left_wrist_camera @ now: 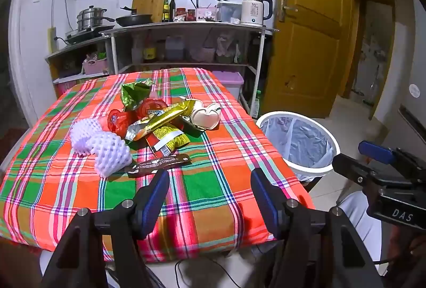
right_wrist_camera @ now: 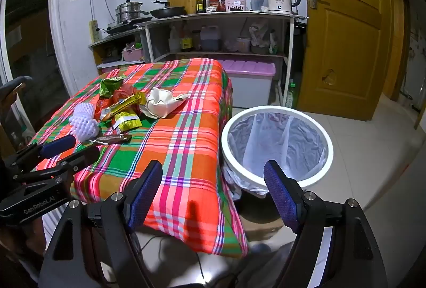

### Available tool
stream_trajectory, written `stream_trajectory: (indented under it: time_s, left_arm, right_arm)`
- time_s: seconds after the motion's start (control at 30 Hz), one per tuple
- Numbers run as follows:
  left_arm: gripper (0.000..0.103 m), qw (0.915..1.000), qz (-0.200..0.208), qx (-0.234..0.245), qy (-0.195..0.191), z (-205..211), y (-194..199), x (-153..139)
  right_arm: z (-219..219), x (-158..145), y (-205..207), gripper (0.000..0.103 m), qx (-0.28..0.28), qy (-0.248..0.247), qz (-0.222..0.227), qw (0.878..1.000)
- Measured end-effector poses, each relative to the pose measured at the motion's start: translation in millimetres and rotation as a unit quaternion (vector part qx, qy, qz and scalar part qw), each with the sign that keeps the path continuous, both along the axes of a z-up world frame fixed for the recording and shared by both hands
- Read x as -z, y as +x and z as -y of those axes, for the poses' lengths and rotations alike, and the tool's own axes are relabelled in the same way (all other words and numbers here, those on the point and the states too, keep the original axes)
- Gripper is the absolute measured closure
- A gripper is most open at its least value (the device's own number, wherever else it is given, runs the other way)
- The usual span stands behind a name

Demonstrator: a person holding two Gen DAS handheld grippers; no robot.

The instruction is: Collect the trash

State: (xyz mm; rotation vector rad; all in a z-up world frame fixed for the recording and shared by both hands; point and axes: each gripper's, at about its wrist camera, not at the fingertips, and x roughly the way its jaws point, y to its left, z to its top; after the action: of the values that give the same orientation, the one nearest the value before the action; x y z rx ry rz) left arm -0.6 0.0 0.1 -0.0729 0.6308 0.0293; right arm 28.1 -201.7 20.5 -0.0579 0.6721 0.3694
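Observation:
A heap of trash lies on the plaid-covered table [left_wrist_camera: 213,192]: white foam fruit nets [left_wrist_camera: 102,145], a brown bar wrapper [left_wrist_camera: 159,164], gold and red snack wrappers [left_wrist_camera: 159,125], a green foil wrapper [left_wrist_camera: 134,93] and a crumpled white wrapper [left_wrist_camera: 206,116]. My left gripper [left_wrist_camera: 210,181] hangs open above the table's near side, short of the brown wrapper, holding nothing. My right gripper [right_wrist_camera: 214,174] is open and empty, over the table's near right corner beside the white lined bin [right_wrist_camera: 277,146]. The trash heap [right_wrist_camera: 122,109] lies far left of it.
The bin [left_wrist_camera: 298,141] stands on the tiled floor right of the table. Behind the table is a shelf unit [left_wrist_camera: 186,43] with pots, bottles and a kettle [left_wrist_camera: 255,8]. A wooden door [left_wrist_camera: 308,21] is at the right, a pink-lidded box [right_wrist_camera: 250,80] under the shelf.

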Motion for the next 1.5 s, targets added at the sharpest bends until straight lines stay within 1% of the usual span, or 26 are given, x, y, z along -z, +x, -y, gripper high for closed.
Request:
stream_trajectory:
  time_s: [0.53,0.63,1.1,1.2,1.5]
  left_arm:
    - [0.04,1.0,0.001,0.0,-0.001,-1,0,0]
    - [0.04,1.0,0.0,0.0,-0.001,3,-4,-11]
    - [0.04,1.0,0.001,0.0,-0.002,2,-3,-9]
    - [0.04,1.0,0.001,0.001,-0.002,3,-6,-14]
    - [0.04,1.0,0.0,0.0,-0.002,5,-7,-14]
  right_arm:
    - [0,1,0,0.024,0.001,-0.001,-0.001,1.0]
    - [1,1,0,0.024,0.001,-0.001,-0.001,1.0]
    - [1,1,0,0.024,0.001,-0.002,-0.002,1.0]
    - [1,1,0,0.024,0.001,-0.002,-0.002,1.0]
    - [-1,2,1,0.024,0.001,-0.003,-0.002,1.0]
